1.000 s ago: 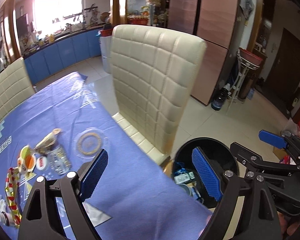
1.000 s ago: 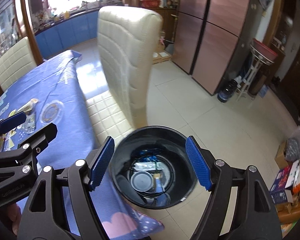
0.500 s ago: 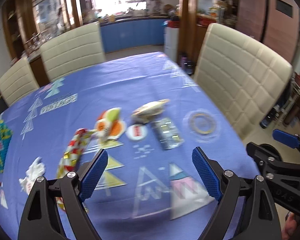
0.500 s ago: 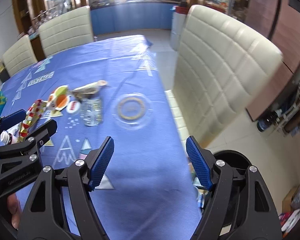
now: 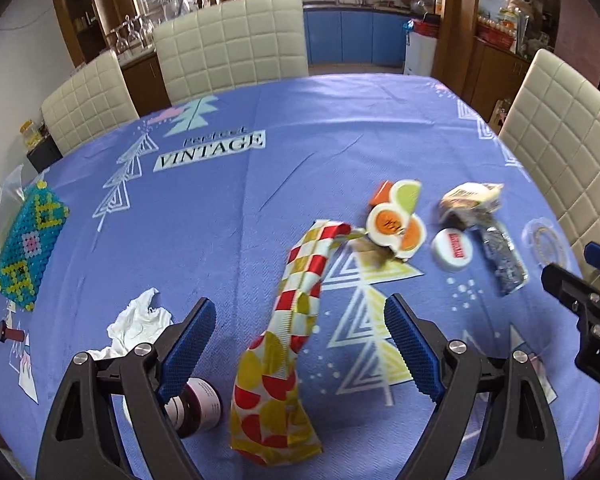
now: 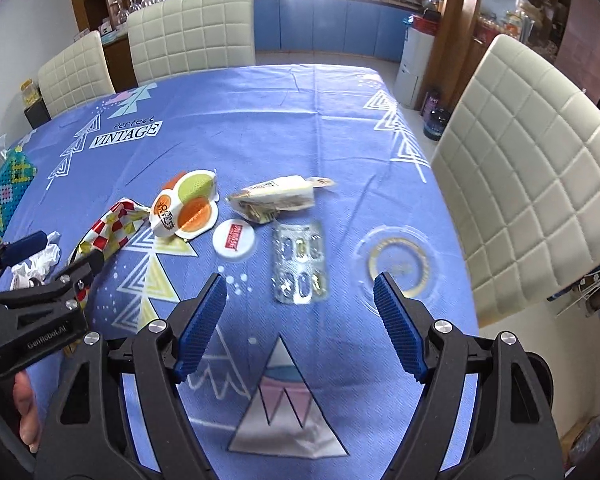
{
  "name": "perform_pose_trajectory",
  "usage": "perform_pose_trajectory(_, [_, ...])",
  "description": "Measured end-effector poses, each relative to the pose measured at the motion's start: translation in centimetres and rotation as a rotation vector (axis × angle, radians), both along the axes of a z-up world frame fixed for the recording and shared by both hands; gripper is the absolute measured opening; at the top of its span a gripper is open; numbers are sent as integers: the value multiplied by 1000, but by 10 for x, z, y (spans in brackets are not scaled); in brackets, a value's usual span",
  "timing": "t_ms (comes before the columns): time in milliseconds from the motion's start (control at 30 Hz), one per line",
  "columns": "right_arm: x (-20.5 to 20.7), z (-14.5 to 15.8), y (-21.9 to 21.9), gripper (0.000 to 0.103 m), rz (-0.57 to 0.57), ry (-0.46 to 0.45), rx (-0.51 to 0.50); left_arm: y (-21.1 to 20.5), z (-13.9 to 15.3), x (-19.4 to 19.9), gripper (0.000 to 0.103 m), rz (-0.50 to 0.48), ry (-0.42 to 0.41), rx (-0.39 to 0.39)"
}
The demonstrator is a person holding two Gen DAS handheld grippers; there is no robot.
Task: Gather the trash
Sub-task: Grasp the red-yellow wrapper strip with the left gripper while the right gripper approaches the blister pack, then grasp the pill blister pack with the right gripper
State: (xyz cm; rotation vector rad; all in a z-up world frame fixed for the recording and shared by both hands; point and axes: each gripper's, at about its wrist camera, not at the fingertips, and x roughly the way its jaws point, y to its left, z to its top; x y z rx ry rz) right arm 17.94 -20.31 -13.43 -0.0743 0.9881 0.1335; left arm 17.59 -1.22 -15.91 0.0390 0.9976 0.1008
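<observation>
Hovering with fingers spread and empty, the left gripper (image 5: 300, 350) and right gripper (image 6: 300, 320) have all the trash left on the bench (image 6: 260, 112): checkered wrapper (image 5: 296, 292), blister pack (image 6: 299, 266), white cap (image 6: 234, 239), crumpled tissue (image 5: 138, 320).

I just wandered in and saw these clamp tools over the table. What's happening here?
A person is clearing trash off a table with a blue cloth, with a two-finger gripper in each hand. Both are open and empty. The left gripper hangs over a red and yellow wrapper; the right gripper is above a pill blister pack. A white cap and other wrappers lie untouched.
</observation>
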Motion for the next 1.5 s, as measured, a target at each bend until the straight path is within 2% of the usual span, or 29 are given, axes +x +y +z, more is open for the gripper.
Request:
perform_pose_trajectory(333, [38, -32, 16, 76, -2, 59, -37, 12, -41, 19, 84, -6, 95, -4])
perform_pose_trajectory(433, [44, -43, 19, 72, -3, 81, -59, 12, -50, 22, 84, -12, 115, -13])
perform_pose_trajectory(567, [46, -54, 20, 38, -2, 111, -87, 10, -52, 22, 84, -21, 97, -19])
perform_pose_trajectory(667, [44, -58, 19, 29, 11, 117, -108, 10, -52, 21, 78, -28, 96, -37])
perform_pose_trajectory(767, [40, -54, 20, 21, 24, 102, -110, 7, -48, 19, 53, -40, 98, -66])
perform_pose_trajectory(800, [38, -52, 20, 20, 25, 95, -112, 4, -47, 18, 35, -48, 97, -56])
perform_pose_trajectory(867, [36, -49, 21, 19, 30, 88, -117, -2, -45, 16, 18, -65, 105, -37])
perform_pose_trajectory(933, [32, -44, 20, 19, 30, 81, -112, -3, -42, 13, 16, -73, 103, -53])
perform_pose_trajectory(1167, [13, -27, 14, 19, 24, 52, -97, -11, -25, -1, 16, -106, 63, -35])
perform_pose_trajectory(1500, [-30, -1, -5, 19, 5, 5, -90, -34, -6, -27, 16, -150, 23, -35])
